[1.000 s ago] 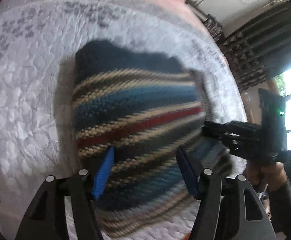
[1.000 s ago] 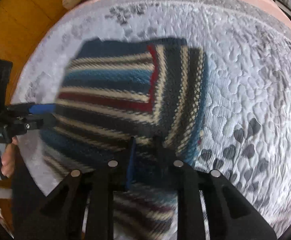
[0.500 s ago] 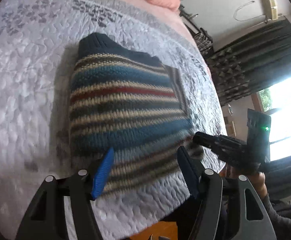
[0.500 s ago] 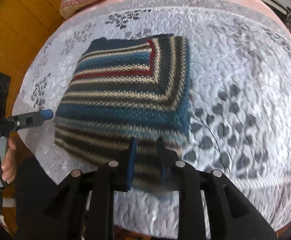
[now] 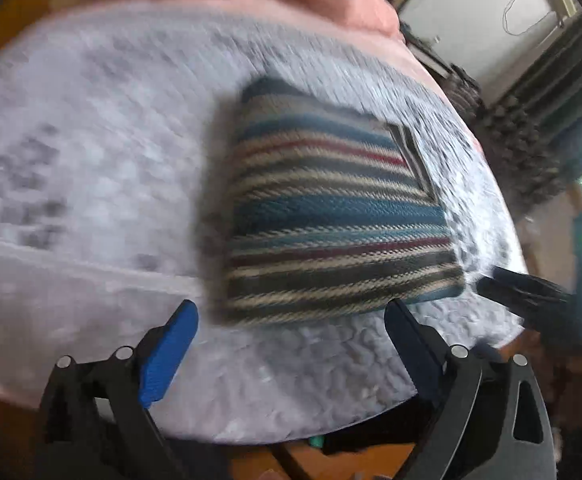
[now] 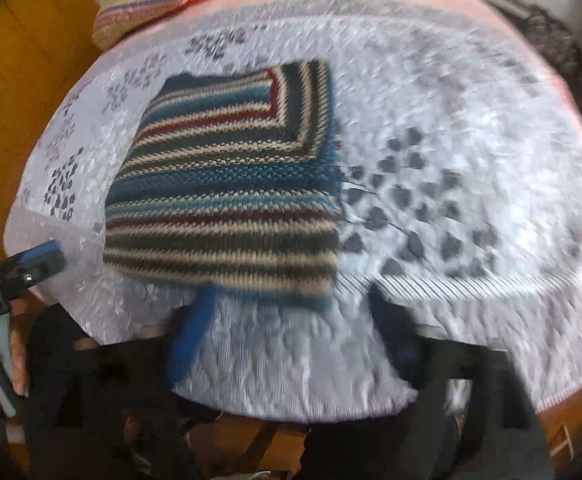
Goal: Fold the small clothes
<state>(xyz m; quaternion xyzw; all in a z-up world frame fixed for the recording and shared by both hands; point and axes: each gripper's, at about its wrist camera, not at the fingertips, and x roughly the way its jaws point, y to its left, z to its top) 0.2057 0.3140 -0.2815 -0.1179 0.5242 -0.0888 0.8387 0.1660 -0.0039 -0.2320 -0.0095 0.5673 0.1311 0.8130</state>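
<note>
Folded striped sweater [image 5: 331, 216] — a thick knit in bands of teal, cream, dark grey and red, squared into a compact rectangle, with one panel turned so its stripes run at right angles to the rest. It lies flat on a pale quilted bedspread [image 5: 91, 200] printed with grey leaves, near the bed's front edge. Left claw [image 5: 291, 344]: blue-padded fingers spread wide, empty, just short of the sweater's near edge and not touching it. Right claw [image 6: 291, 340]: blurred, fingers spread apart — nothing between them — also just in front of the sweater's near edge. Each claw shows in the other's view, off to the sweater's side. A striped cushion [image 6: 147, 4] lies at the bed's far end.
</note>
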